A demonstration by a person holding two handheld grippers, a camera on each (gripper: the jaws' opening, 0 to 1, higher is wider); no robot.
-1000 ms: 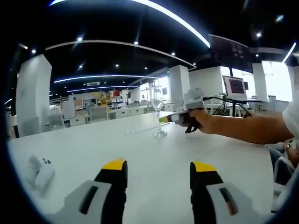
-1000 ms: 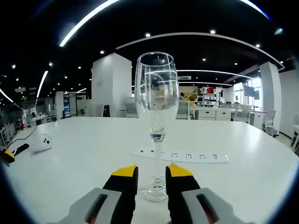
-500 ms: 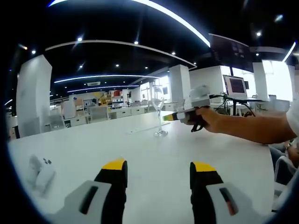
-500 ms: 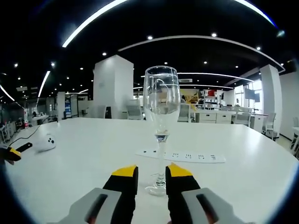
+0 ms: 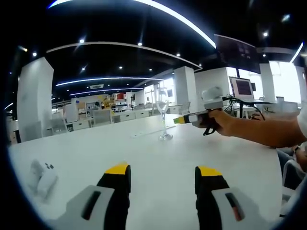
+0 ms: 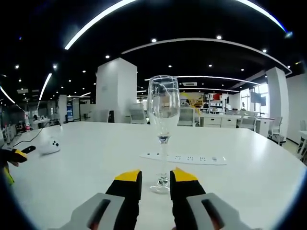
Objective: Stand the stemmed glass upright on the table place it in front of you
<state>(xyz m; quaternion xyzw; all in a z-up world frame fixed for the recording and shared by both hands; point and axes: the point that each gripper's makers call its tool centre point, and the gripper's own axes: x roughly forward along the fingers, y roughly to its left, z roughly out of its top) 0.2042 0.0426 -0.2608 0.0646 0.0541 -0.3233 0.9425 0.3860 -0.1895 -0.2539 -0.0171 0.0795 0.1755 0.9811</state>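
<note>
Backing off from the glass (image 6: 163, 125), the right gripper (image 6: 156, 179) now sits just short of its foot, jaws narrowly parted and gripping nothing. Glass stands upright on the table (image 6: 86, 163), before a power strip (image 6: 183, 157). Left gripper (image 5: 162, 173) hovers spread, empty.

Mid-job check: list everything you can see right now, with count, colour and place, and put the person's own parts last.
stemmed glass: 1, clear, upright on the table, just beyond the right gripper's tips
power strip: 1, white, flat on the table behind the glass
small device: 1, white with dark dots, on the table to the left in the right gripper view
table: 1, white, under everything
monitor: 1, dark screen, background desk
left gripper: 1, grey with yellow tips, jaws wide apart over bare table
right gripper: 1, grey with yellow tips, jaws narrowly parted, off the stem
forearm: 1, holding the right gripper
</note>
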